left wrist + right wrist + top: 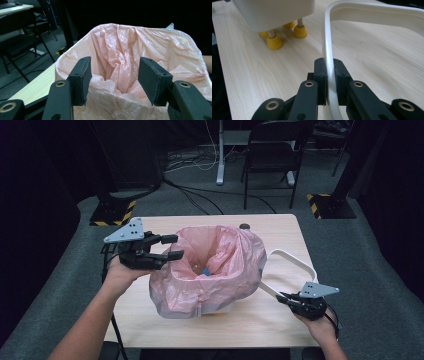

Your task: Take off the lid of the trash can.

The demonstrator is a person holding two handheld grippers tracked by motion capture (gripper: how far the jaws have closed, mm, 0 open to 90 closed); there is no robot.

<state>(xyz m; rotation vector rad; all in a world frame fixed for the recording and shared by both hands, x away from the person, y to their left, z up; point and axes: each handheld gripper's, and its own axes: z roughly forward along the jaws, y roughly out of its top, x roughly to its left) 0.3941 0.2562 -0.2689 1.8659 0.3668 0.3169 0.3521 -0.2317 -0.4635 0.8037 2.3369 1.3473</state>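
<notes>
A white bin (274, 12) on yellow feet (274, 41) stands mid-table, lined with a crumpled pink bag (215, 265) whose mouth gapes upward. Something small and blue (206, 270) lies inside. My left gripper (176, 246) hovers at the bag's left rim, open; in the left gripper view its jaws (113, 67) stand wide over the pink film (140, 50) without pressing it. A white rounded frame (295, 260) lies on the table right of the bin. My right gripper (282, 297) is shut on its near bar, the pads (320, 75) clamping the thin white strip (328, 50).
The light wooden table (270, 325) has bare room in front of and right of the bin. Beyond it, on grey carpet, stand a black chair (275, 155), a white desk leg (220, 150) and two stand bases with yellow-black stripes (112, 212) (330, 205).
</notes>
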